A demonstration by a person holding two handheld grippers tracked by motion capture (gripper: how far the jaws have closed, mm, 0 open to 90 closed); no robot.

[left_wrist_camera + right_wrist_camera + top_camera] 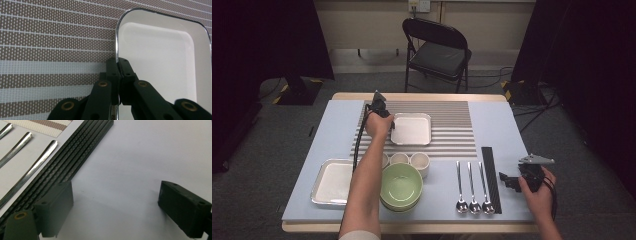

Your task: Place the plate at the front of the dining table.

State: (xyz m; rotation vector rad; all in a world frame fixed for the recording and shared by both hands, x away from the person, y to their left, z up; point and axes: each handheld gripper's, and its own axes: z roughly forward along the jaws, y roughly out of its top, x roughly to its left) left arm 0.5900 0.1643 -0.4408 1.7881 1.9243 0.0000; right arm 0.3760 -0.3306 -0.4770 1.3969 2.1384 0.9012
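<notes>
Left gripper (117,62) is clenched on the left rim of the square tray (411,129), one jaw inside the rim and one outside. Gripping the thin rim looks like the only way to take hold of so flat and wide a dish. The tray lies flat on the striped mat (452,127) at the far middle of the table (497,125), probably being set as a place setting there.

Right gripper (512,181) rests released near the table's right edge, jaws standing wide with nothing between them, just beside the black strip (62,167). It seems parked, out of the left arm's way.

Tray: white, shallow, rounded corners, with a bright chrome-like edge band (116,37) around the rim; the inside is empty and clean, with a soft step down to the flat floor.

Nearer the person: a second tray (331,181), green bowl (401,186), three small cups (420,161), three spoons (472,187).
</notes>
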